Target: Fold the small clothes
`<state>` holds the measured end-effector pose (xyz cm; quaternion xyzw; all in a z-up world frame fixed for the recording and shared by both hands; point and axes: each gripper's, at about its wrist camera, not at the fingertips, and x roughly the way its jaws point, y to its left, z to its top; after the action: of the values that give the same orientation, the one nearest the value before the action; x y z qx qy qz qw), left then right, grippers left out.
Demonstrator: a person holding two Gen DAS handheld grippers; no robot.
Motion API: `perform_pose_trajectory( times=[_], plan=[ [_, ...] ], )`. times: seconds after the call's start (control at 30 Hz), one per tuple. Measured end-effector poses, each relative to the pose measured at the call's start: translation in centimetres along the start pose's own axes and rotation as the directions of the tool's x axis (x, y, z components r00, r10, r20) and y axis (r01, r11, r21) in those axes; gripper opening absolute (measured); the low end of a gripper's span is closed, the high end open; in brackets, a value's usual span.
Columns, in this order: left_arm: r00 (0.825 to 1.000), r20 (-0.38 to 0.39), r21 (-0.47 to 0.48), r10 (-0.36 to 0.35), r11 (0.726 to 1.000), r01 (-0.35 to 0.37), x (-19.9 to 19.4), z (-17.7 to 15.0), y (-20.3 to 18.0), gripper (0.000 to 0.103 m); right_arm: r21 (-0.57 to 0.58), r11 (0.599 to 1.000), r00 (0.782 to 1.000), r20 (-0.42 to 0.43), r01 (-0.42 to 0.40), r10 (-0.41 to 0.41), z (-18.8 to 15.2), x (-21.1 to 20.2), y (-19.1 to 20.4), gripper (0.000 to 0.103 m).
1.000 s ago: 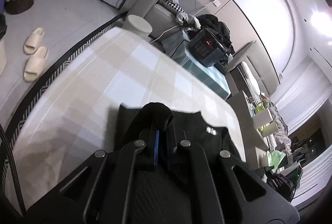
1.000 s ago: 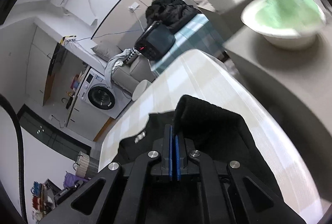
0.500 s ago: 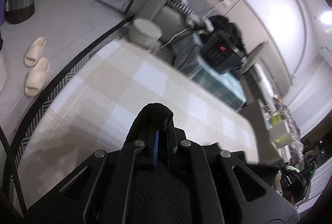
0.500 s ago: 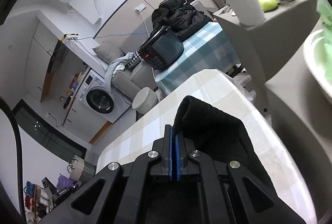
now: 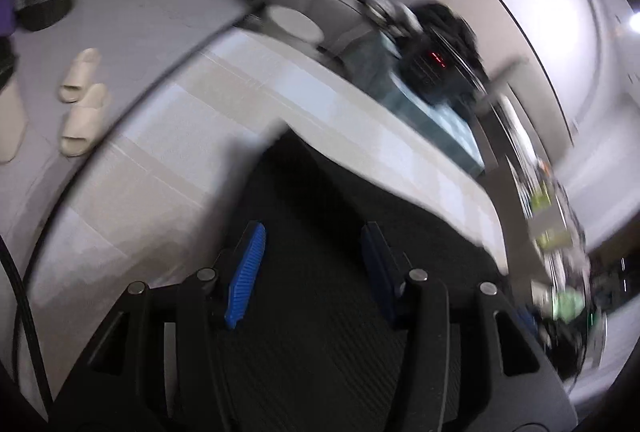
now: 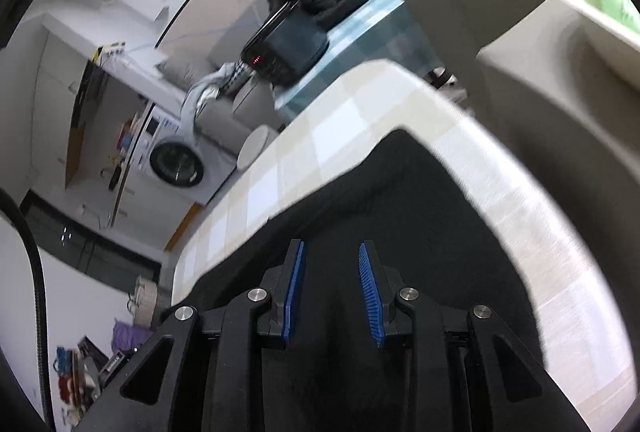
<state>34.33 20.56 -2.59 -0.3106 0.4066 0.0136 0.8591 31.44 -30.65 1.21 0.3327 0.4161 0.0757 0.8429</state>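
Left gripper [image 5: 310, 260]: jaws spread, just been opening, blue pads clear of the black garment [image 5: 320, 192] beneath. Right gripper [image 6: 332, 288]: jaws likewise parted and just been opening, nothing pinched between them, black garment [image 6: 420, 200] lying below and ahead. Garment spread flat on the checked tablecloth [image 6: 336, 128] (left view heavily blurred, so probably flat there too). Washing machine [image 6: 176, 164] and pale slippers [image 5: 82, 100] off in the background.

a black garment [image 6: 420, 216] lies on the checked table [image 6: 340, 124].
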Motion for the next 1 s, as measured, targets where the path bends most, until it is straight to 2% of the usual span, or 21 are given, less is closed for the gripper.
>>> perform_pose_trajectory(
  times=[0.07, 0.13, 0.2, 0.27, 0.37, 0.5, 0.53, 0.67, 0.73, 0.8, 0.87, 0.97, 1.0],
  plan=[
    [0.997, -0.071, 0.067, -0.039, 0.997, 0.043, 1.1, -1.6, -1.9, 0.046, -0.016, 1.000, 1.000, -0.013, -0.007, 0.006, -0.6, 0.2, 0.5, 0.028],
    [0.990, -0.135, 0.127, -0.049, 0.990, 0.066, 2.5, -2.8, -3.7, 0.046, -0.028, 1.000, 1.000, -0.026, -0.012, 0.012, -1.0, 0.2, 0.9, 0.028],
    [0.978, -0.201, 0.187, -0.048, 0.979, 0.086, 4.6, -4.0, -5.5, 0.046, -0.037, 0.999, 0.999, -0.034, -0.023, 0.022, -1.3, 0.1, 1.3, 0.028],
    [0.974, -0.225, 0.195, -0.035, 0.977, 0.081, 6.5, -4.4, -6.4, 0.046, -0.054, 0.998, 0.999, -0.035, -0.017, 0.015, -1.4, -0.2, 1.4, 0.028],
    [0.980, -0.195, 0.199, -0.035, 0.977, 0.075, 7.6, -3.7, -7.4, 0.046, -0.066, 0.998, 0.999, -0.038, 0.003, -0.005, -1.2, -0.5, 1.2, 0.028],
    [0.988, -0.155, 0.107, 0.014, 0.994, 0.003, 8.6, -1.4, -5.9, 0.046, -0.064, 0.996, 0.998, -0.013, 0.056, -0.057, -0.6, -1.0, 0.3, 0.028],
    [0.990, -0.143, 0.074, 0.005, 0.997, 0.006, 8.4, -0.8, -5.1, 0.046, -0.056, 0.995, 0.997, 0.006, 0.080, -0.080, -0.4, -1.3, -0.1, 0.028],
    [0.994, -0.095, 0.058, 0.057, 0.997, -0.051, 6.5, -0.3, -3.2, 0.046, -0.020, 0.982, 0.982, 0.044, 0.186, -0.185, 0.9, -1.7, -2.2, 0.030],
    [0.994, -0.091, 0.045, 0.061, 0.997, -0.057, 5.3, -0.5, -2.3, 0.046, -0.020, 0.975, 0.975, 0.043, 0.219, -0.218, 1.5, -1.2, -2.9, 0.037],
    [0.994, -0.087, 0.058, 0.066, 0.996, -0.061, 4.1, -0.5, -1.6, 0.046, -0.021, 0.970, 0.970, 0.025, 0.241, -0.240, 2.0, -0.2, -3.5, 0.040],
    [0.994, -0.088, 0.068, 0.062, 0.996, -0.056, 2.9, -0.8, -1.0, 0.046, -0.051, 0.970, 0.971, -0.015, 0.239, -0.240, 2.5, 1.2, -3.5, 0.043],
    [0.995, -0.085, 0.080, 0.058, 0.995, -0.051, 1.2, -1.3, -0.7, 0.046, -0.152, 0.948, 0.956, -0.048, 0.281, -0.291, 2.6, 2.8, -2.4, 0.043],
    [0.995, -0.081, 0.087, 0.058, 0.995, -0.051, 0.6, -1.5, -0.5, 0.046, -0.184, 0.938, 0.951, -0.041, 0.293, -0.305, 2.5, 2.9, -2.1, 0.036]
  ],
)
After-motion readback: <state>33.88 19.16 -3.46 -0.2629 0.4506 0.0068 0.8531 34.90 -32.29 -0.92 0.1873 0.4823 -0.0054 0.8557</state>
